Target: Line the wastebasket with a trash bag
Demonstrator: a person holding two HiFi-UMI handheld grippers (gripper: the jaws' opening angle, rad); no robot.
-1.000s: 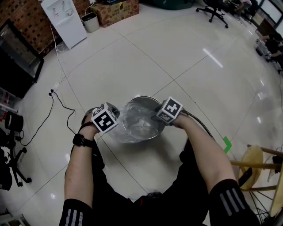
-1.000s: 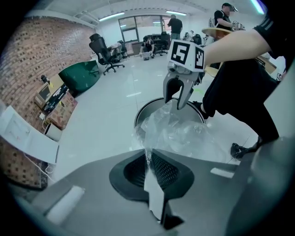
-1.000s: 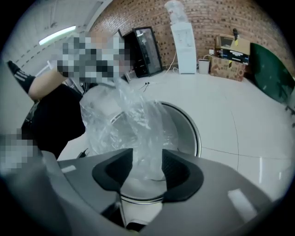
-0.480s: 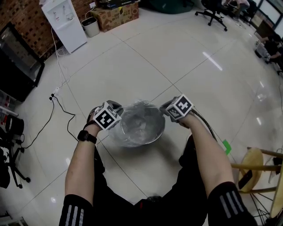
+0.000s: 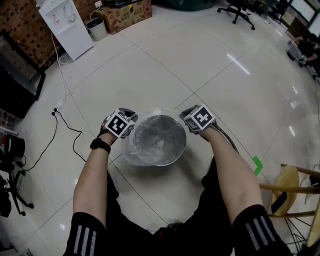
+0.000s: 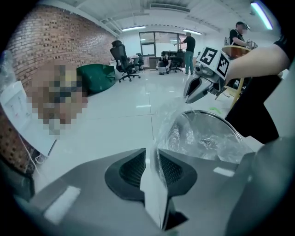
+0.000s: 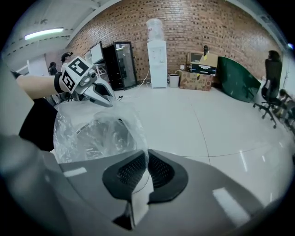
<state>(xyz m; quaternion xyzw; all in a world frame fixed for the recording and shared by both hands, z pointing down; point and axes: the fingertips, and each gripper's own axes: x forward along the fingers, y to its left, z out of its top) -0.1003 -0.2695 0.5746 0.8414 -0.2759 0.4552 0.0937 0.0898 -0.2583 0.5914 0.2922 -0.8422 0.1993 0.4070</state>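
A round metal wastebasket [image 5: 167, 157] stands on the floor in front of me with a clear trash bag [image 5: 150, 142] spread in its mouth and draped over the rim. My left gripper [image 5: 131, 126] is at the left rim. Its jaws [image 6: 151, 154] are opening, and the bag's edge [image 6: 168, 126] still runs between the parted pads. My right gripper [image 5: 186, 119] is at the right rim, shut [image 7: 147, 156] on the bag's film [image 7: 124, 124]. Each gripper view shows the other gripper across the basket: the right gripper [image 6: 193, 92], the left gripper [image 7: 102, 97].
A white water dispenser [image 5: 57, 25], a small bin [image 5: 96, 27] and a cardboard box [image 5: 125, 12] stand at the far wall. A black cabinet [image 5: 17, 82] and a floor cable [image 5: 65, 125] are at the left. A wooden stool [image 5: 295, 190] is at the right.
Both grippers have moved farther from me along the basket's rim and spread slightly apart. The bag's mouth, bunched before, now lies wider over the rim.
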